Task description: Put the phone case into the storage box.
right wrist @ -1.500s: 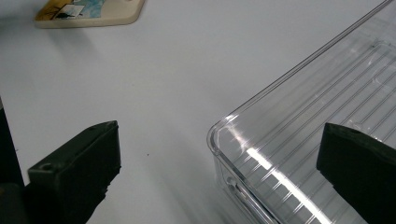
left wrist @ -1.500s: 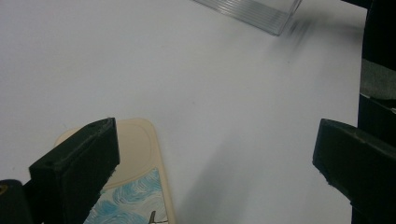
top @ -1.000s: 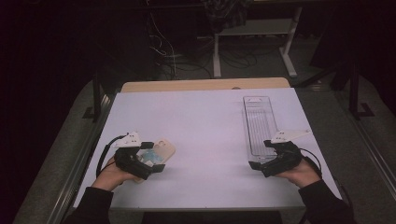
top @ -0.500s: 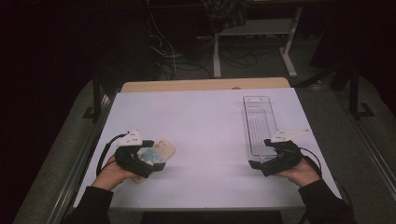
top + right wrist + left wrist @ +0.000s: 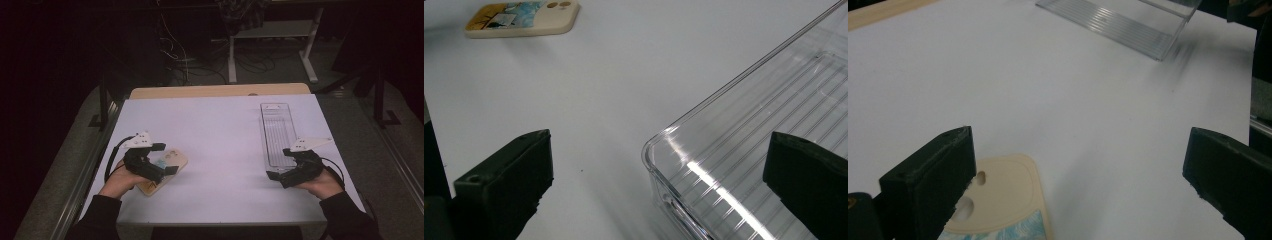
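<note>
Left gripper [image 5: 162,159] sits low at the near left of the white tabletop [image 5: 220,135], jaws spread wide apart, nothing between them. Phone case [image 5: 165,167], cream with a blue printed picture and two camera holes, lies flat on the tabletop right under this gripper; in the left gripper view its rounded end [image 5: 1003,200] shows just beside the left-hand jaw, not clamped. Whether that jaw touches the case can't be told.

Right gripper [image 5: 280,165] is at the near right, jaws also wide apart and empty. It points at the near end of a long clear plastic tray [image 5: 277,132] with a ribbed floor, lying lengthwise on the right side of the tabletop. In the right gripper view the tray's near corner [image 5: 664,145] lies between the two jaws, untouched, and the phone case [image 5: 521,19] lies well apart at the far upper left.

Both hands hold their grippers from the near edge; dark sleeves show.
</note>
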